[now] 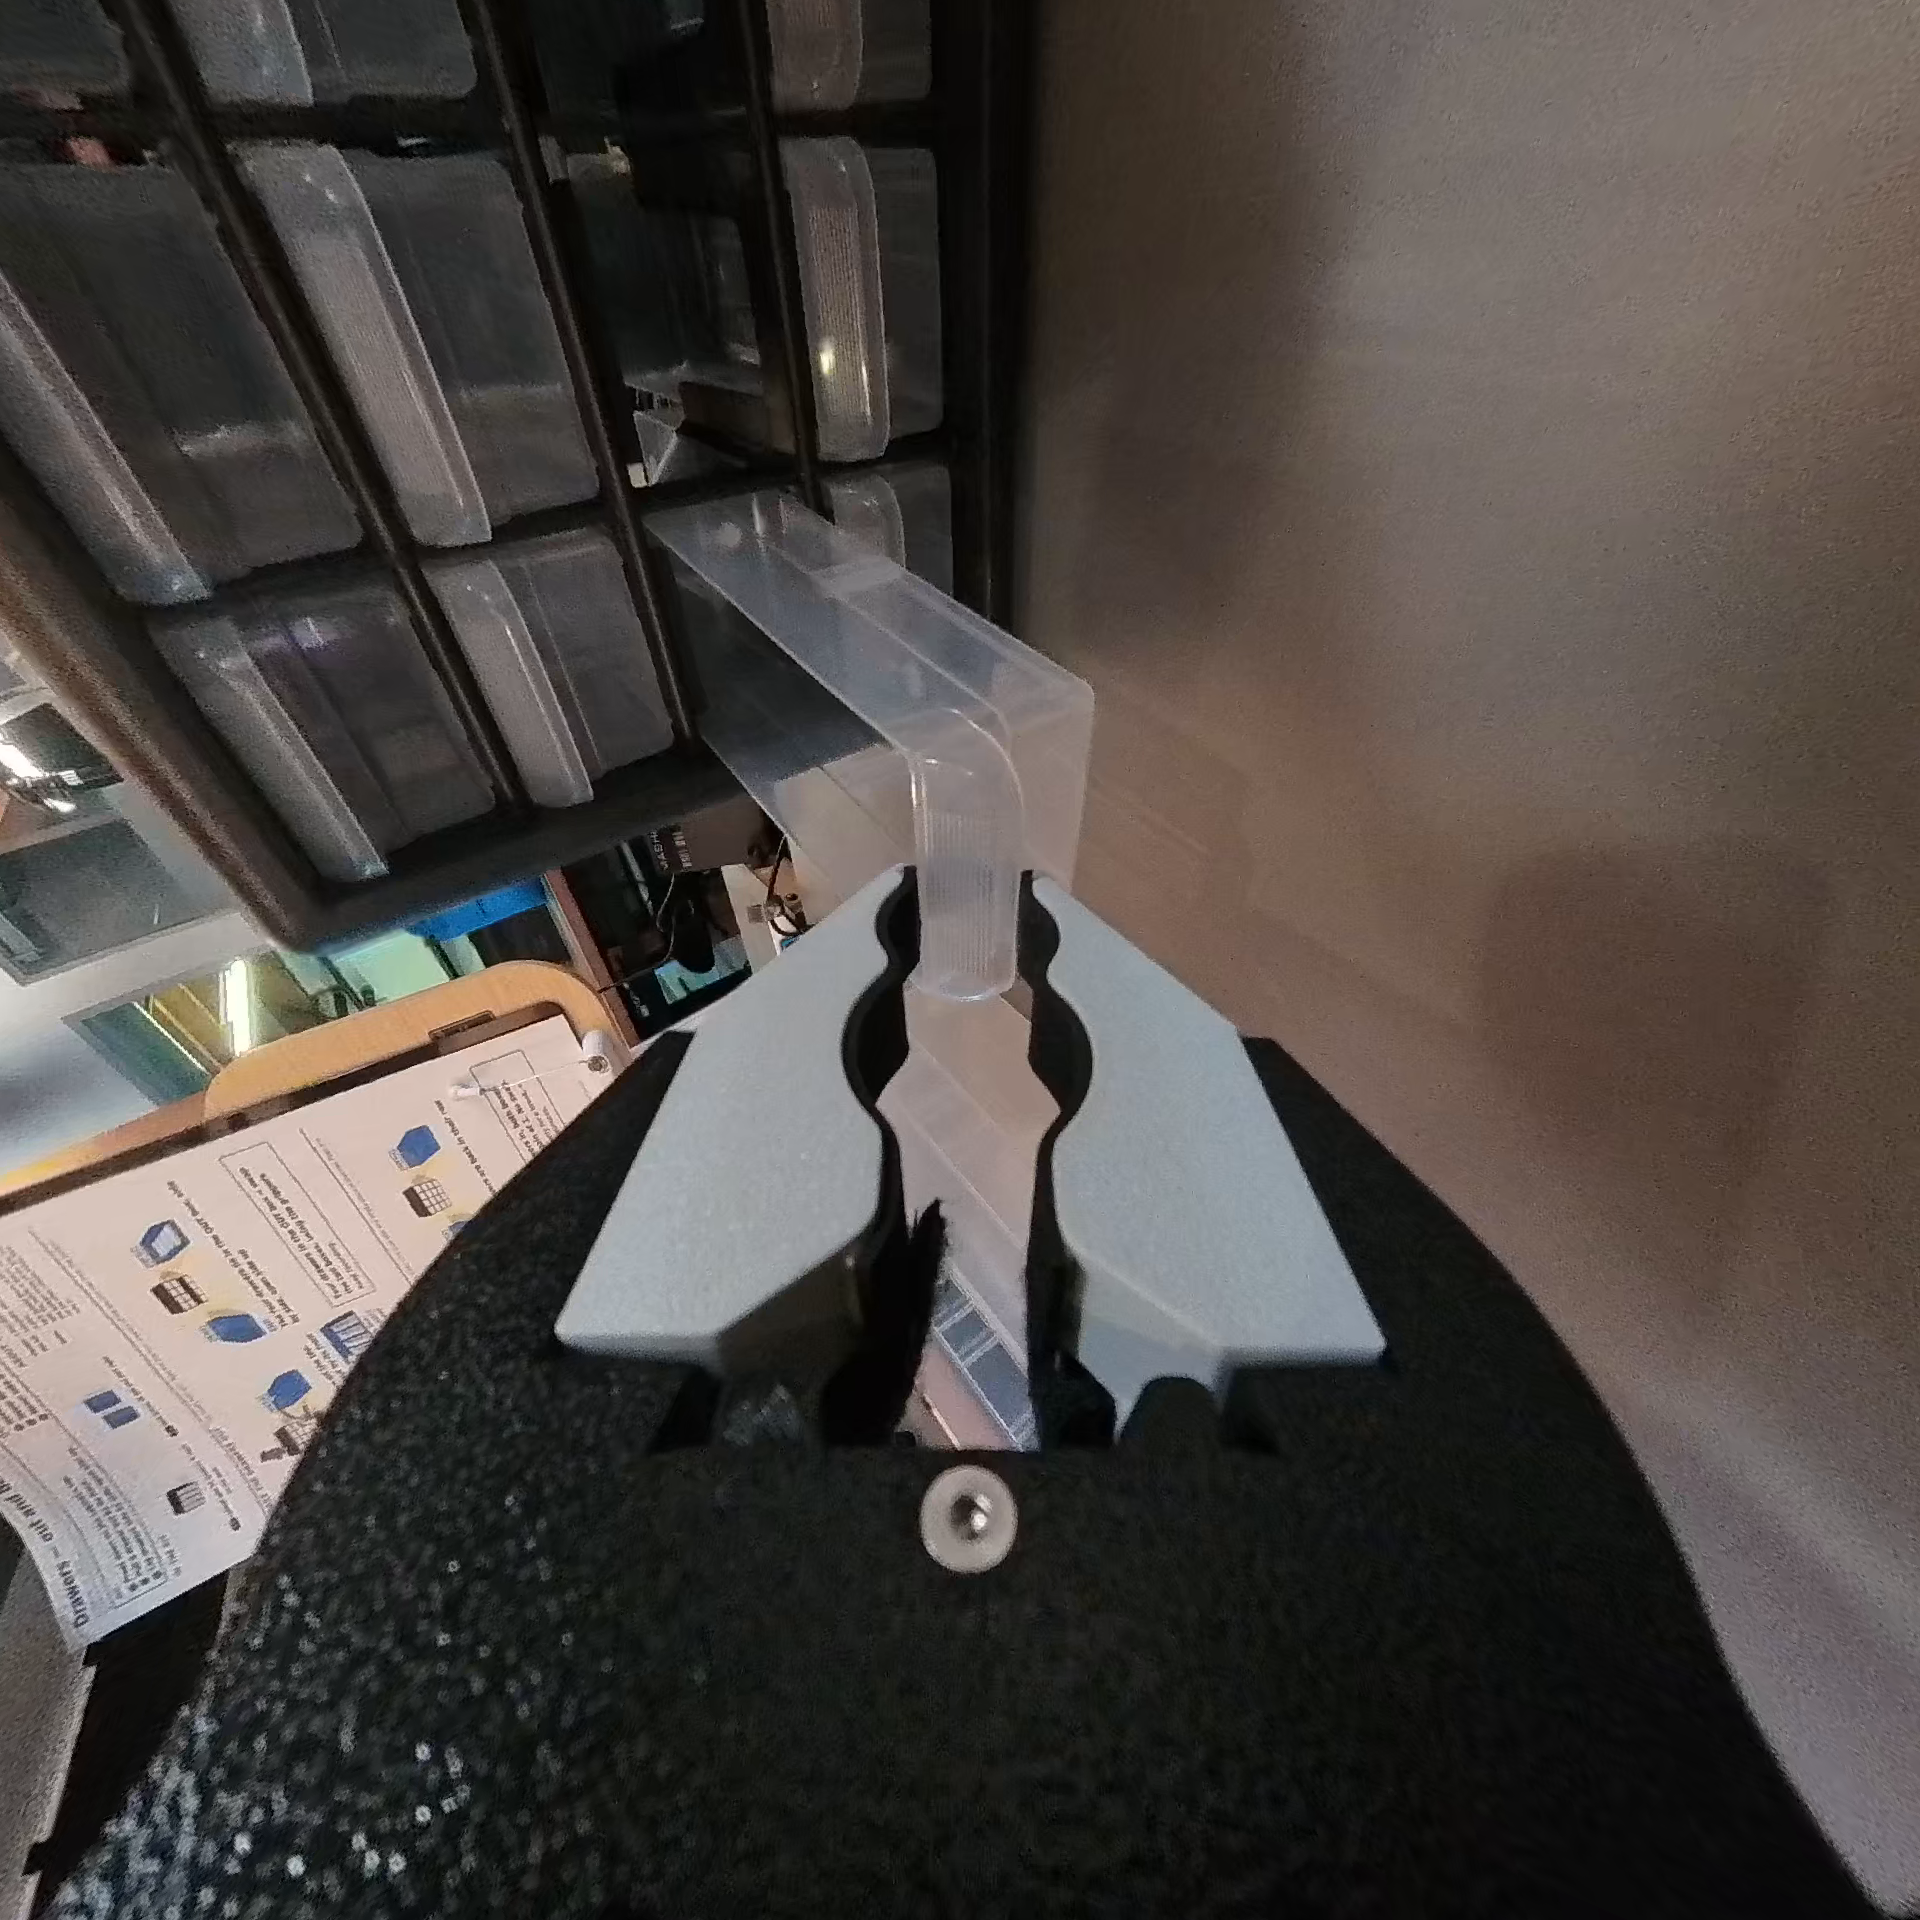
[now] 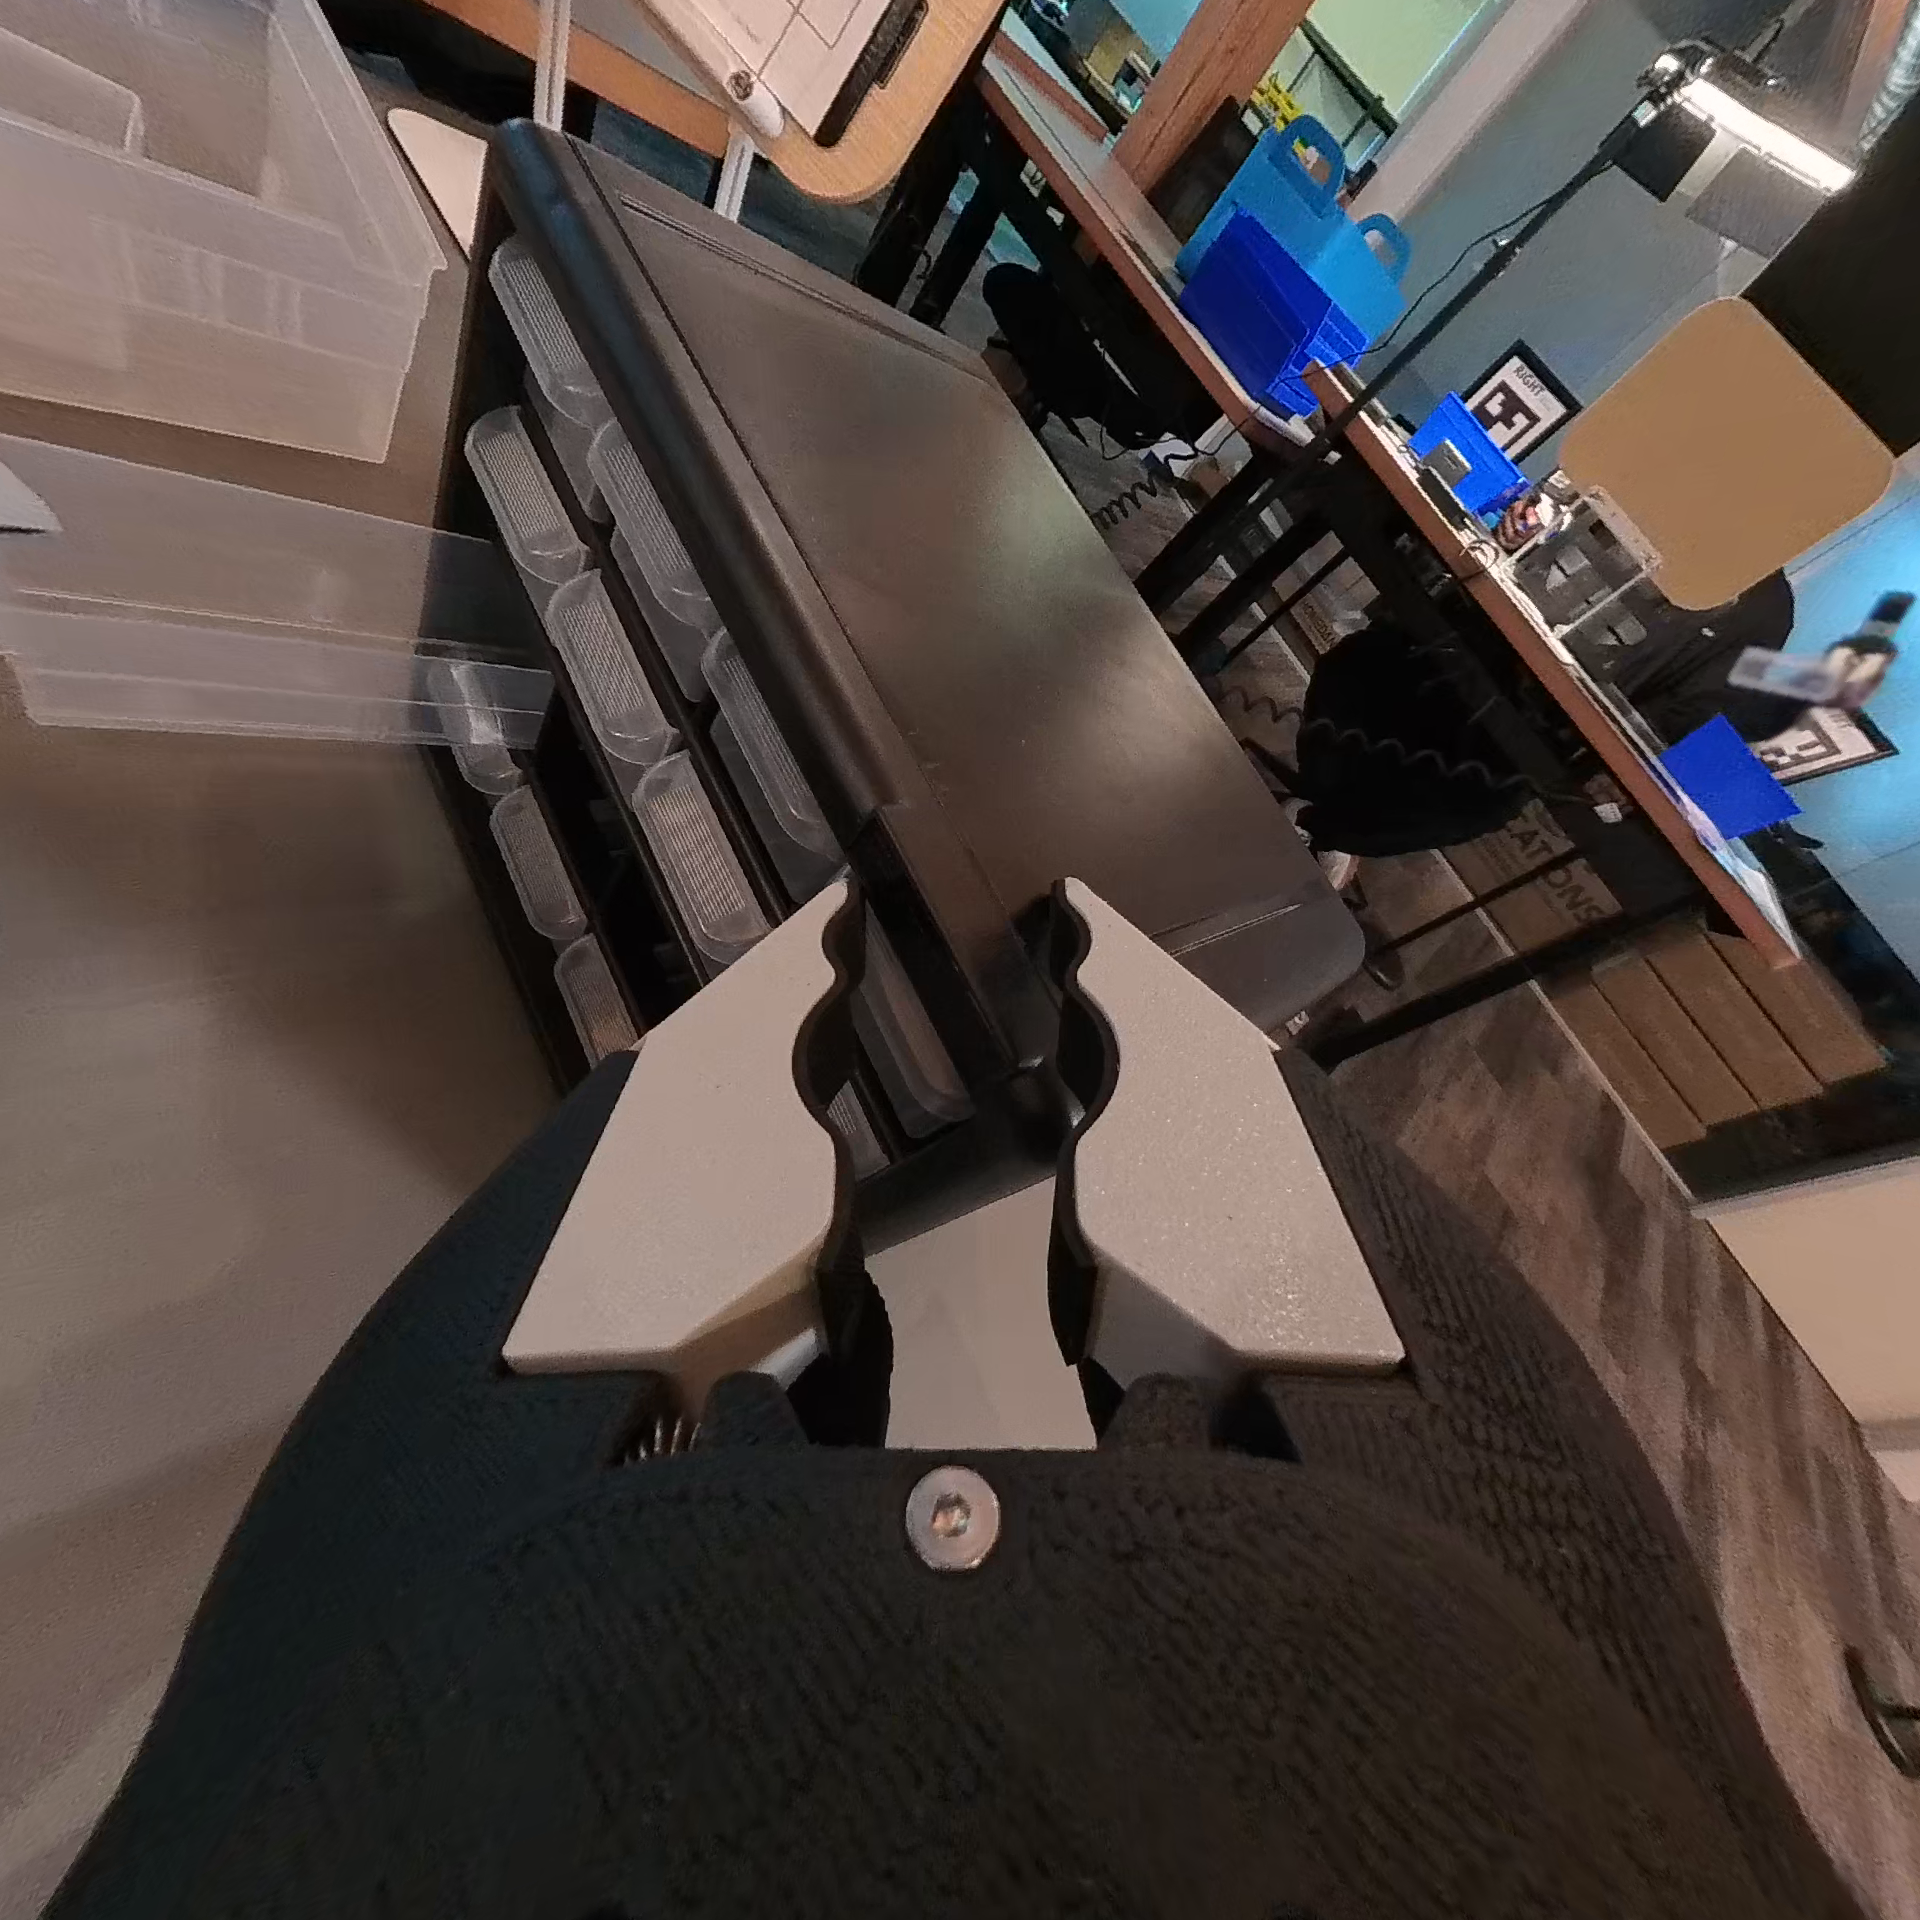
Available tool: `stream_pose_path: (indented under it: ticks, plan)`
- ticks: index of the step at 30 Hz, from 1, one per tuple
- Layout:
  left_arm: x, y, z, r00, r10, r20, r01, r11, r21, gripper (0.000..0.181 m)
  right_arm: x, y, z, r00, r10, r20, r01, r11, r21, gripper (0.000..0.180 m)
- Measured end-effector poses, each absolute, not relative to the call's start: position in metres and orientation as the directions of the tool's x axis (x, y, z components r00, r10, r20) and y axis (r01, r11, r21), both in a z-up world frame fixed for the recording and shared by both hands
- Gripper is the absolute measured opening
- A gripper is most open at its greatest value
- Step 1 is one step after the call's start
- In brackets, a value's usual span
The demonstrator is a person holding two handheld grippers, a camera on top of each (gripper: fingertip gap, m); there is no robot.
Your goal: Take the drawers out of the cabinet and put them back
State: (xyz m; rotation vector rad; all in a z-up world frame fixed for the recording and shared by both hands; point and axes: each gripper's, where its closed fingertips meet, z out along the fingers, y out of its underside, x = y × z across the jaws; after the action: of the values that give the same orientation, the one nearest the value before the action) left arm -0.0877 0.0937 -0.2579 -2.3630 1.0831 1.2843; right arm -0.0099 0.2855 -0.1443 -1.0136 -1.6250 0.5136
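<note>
Left claw (image 1: 968, 904): nearly closed, pinching the ribbed pull tab (image 1: 961, 883) of a clear drawer (image 1: 883, 665). Drawer pulled most of the way out of the black cabinet (image 1: 499, 862), rear end still in its slot. Long axis runs straight from claw into the slot, so travel looks to be along that line.

Right claw (image 2: 951, 914): part open, straddling the cabinet's top front edge (image 2: 727, 582), probably bracing it; firm clamping can't be confirmed. Removed drawers (image 2: 208, 208) lie on the tabletop (image 2: 208, 1039).

Printed instruction sheet (image 1: 260, 1278) on a clipboard; blue plastic boxes (image 2: 1283, 301) on a distant wooden-topped table (image 2: 1132, 208).
</note>
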Motion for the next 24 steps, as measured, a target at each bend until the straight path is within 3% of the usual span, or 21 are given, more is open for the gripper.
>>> stream_pose_path:
  ticks: [13,19,21,24]
  plan:
    - [-0.106,0.125,-0.263,0.324,-0.491,-0.808,-0.689,-0.708,0.155,0.016,-0.010,0.286,-0.144,-0.034,0.827,0.561,0.349,0.536,-0.769,0.035]
    - [-0.119,0.151,-0.263,0.278,-0.413,-0.867,-0.709,-0.698,0.105,0.016,-0.010,0.286,-0.144,-0.035,0.830,0.557,0.344,0.534,-0.773,0.035]
    - [-0.120,0.161,-0.257,0.206,-0.337,-0.919,-0.746,-0.661,0.075,0.026,-0.010,0.285,-0.144,-0.035,0.831,0.556,0.342,0.532,-0.774,0.035]
    - [-0.117,0.157,-0.252,0.192,-0.198,-0.961,-0.775,-0.631,-0.025,0.058,-0.010,0.285,-0.144,-0.035,0.830,0.556,0.345,0.532,-0.773,0.035]
